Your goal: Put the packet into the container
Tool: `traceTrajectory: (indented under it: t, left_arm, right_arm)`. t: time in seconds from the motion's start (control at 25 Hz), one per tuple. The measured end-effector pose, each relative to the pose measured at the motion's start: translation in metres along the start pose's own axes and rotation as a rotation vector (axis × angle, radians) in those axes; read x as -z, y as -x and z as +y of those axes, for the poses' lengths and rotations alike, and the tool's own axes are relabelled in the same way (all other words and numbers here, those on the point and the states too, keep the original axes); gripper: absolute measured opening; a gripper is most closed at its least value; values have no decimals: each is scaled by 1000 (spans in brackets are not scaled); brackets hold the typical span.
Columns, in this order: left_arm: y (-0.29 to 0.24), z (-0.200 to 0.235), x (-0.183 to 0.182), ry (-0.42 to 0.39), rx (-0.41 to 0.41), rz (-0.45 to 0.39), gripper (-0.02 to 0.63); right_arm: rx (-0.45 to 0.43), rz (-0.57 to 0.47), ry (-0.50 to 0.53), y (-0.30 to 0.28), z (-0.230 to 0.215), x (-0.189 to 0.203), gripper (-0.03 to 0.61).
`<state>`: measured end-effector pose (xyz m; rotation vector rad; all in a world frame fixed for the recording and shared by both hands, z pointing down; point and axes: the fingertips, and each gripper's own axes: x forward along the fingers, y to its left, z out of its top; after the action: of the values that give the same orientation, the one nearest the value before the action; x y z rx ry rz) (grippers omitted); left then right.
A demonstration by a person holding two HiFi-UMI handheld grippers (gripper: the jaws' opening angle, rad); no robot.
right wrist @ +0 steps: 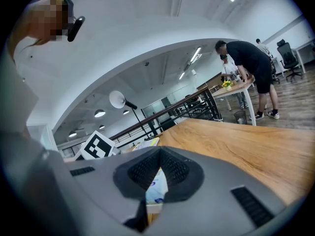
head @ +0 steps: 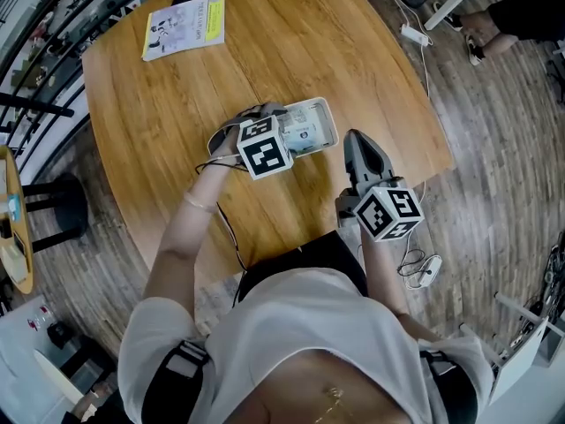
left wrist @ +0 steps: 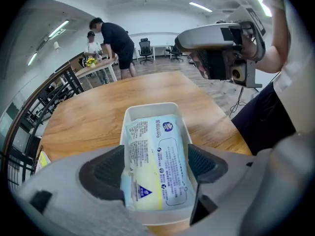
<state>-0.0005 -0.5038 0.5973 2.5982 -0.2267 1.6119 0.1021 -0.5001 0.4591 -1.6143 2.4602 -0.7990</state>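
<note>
A white rectangular container [left wrist: 150, 107] stands on the wooden table [left wrist: 88, 122], and a pale blue and yellow printed packet [left wrist: 157, 161] lies flat inside it. My left gripper [left wrist: 156, 170] points steeply down over the container and is open. Its dark pads [left wrist: 106, 173] stand on either side of the packet, apart from it. From the head view, the left gripper's marker cube [head: 263, 147] covers part of the container [head: 323, 118]. My right gripper [head: 358, 141] hangs to the right at the table's near edge, its jaws shut with nothing between them. In its own view the right gripper [right wrist: 158, 157] looks toward the packet [right wrist: 156, 188].
A yellow and white booklet [head: 184, 26] lies at the table's far left corner. A power strip [head: 415, 35] and cables lie on the floor beyond the table. A dark stool [head: 53, 210] stands at the left. Two people [left wrist: 115, 41] stand at a distant table.
</note>
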Motion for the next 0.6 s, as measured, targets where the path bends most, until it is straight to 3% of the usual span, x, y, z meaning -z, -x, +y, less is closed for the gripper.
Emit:
traceTrajectory:
  t: [0.28,0.6]
  left_arm:
    - [21,-3,-10,99,19,-117,394]
    - [42,7,-17,246,-66,-295,393]
  right_arm:
    - [-8,4,1,-1,6,3,12]
    - [-10,6,3,-1,11,5,11]
